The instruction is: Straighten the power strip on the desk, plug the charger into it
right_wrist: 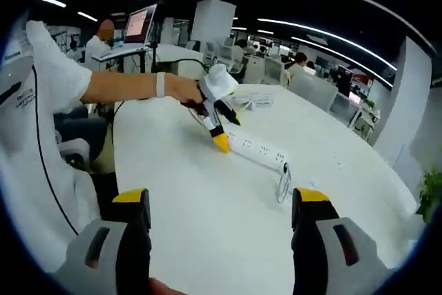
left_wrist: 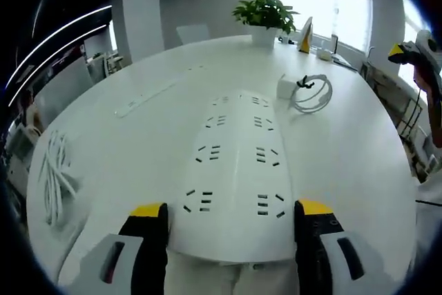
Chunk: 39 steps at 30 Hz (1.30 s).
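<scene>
The left gripper reached out level over the desk, its jaws set on either side of the near end of the one power strip, seemingly clamping it. Beyond the strip's far end, slightly right, lay one white charger with its coiled cable. The right gripper hovered apart above the desk, jaws spread wide, nothing between them.

We see an open-plan office: a white desk, rows of workstations, a monitor, ceiling light strips, seated people.
</scene>
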{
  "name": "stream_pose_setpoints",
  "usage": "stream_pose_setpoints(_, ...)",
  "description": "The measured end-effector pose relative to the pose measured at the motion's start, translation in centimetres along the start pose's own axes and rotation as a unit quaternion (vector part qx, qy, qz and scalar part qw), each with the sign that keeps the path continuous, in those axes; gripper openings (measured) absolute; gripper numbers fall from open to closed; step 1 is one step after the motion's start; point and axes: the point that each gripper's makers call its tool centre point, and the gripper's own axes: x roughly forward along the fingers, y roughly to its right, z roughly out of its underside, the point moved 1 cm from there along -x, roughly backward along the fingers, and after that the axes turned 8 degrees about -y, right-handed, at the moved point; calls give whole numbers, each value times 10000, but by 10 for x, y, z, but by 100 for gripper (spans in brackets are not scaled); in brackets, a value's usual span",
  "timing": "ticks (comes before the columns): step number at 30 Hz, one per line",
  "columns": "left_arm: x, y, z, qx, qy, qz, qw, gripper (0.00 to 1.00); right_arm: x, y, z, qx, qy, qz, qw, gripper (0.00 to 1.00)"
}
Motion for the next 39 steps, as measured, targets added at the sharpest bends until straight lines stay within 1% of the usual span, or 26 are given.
stream_pose_setpoints(1,0,0,0,-1,-1,-2,10000,75,4,6,-8,-15,85,-82,9999,82)
stream_pose_setpoints(3,0,0,0,5,-6,3,10000,75,10,22,-23,-151,226,-103,9996,83)
stream_pose_setpoints(4,0,-1,0,6,-8,8,10000,75,15,30,-30,-294,236,-97,9992,83)
stream_pose_setpoints(6,1,-2,0,10,-26,22,10000,75,24,47,-42,-744,194,-71,9970,83)
stream_pose_setpoints(7,1,-2,0,8,-33,28,10000,75,32,56,-50,-957,181,-165,9951,82)
stream_pose_setpoints(8,3,-8,-2,3,-41,36,10000,75,37,62,-56,-855,165,-219,9960,82)
stream_pose_setpoints(9,3,-8,-2,-1,-52,38,10000,75,44,68,-62,-782,156,-311,9963,82)
stream_pose_setpoints(12,3,-9,0,6,-47,38,10000,75,61,80,-75,-953,109,-480,9942,84)
stream_pose_setpoints(15,6,-13,-2,13,-37,43,10000,75,80,95,-82,-1370,-165,-486,9892,84)
stream_pose_setpoints(16,5,-14,-1,18,-55,42,10000,75,87,101,-81,-1385,-318,-452,9888,84)
stream_pose_setpoints(17,5,-15,-1,16,-84,47,10000,75,96,102,-79,-1439,-536,-527,9867,82)
stream_pose_setpoints(19,6,-16,-1,13,-126,64,9999,75,108,101,-75,-1599,-805,-660,9816,80)
stream_pose_setpoints(20,5,-14,0,17,-133,59,9999,75,115,104,-71,-1730,-1008,-646,9776,80)
stream_pose_setpoints(21,5,-13,0,20,-140,57,9999,75,123,106,-63,-1893,-1330,-654,9707,83)
stream_pose_setpoints(22,5,-13,1,22,-141,57,9999,75,132,106,-54,-1986,-1640,-743,9634,85)
stream_pose_setpoints(23,5,-13,0,24,-140,59,9999,75,140,108,-47,-2120,-1901,-778,9554,86)
stream_pose_setpoints(24,5,-12,1,28,-139,60,9999,75,149,112,-41,-2235,-2108,-724,9489,86)
stream_pose_setpoints(26,5,-12,1,33,-137,63,9999,75,164,121,-31,-2647,-2487,-653,9294,85)
stream_pose_setpoints(27,5,-12,1,35,-133,63,9999,75,172,125,-27,-2721,-2683,-622,9220,85)
stream_pose_setpoints(28,5,-12,1,36,-129,63,9999,75,176,127,-26,-2773,-2747,-628,9185,84)
stream_pose_setpoints(29,5,-12,1,35,-129,62,9999,75,181,131,-25,-2863,-2835,-630,9131,84)
stream_pose_setpoints(32,4,-11,1,25,-133,53,9999,75,195,136,-26,-2959,-2926,-710,9065,84)
stream_pose_setpoints(33,4,-11,1,23,-132,50,9999,75,198,138,-24,-3022,-2984,-769,9021,83)
stream_pose_setpoints(35,4,-11,1,24,-141,48,9999,75,206,143,-24,-3269,-3076,-770,8903,82)
stream_pose_setpoints(38,4,-11,1,28,-172,46,9998,75,217,147,-22,-3436,-3164,-784,8807,78)
stream_pose_setpoints(39,4,-11,1,27,-176,46,9998,75,219,148,-19,-3471,-3267,-788,8756,78)
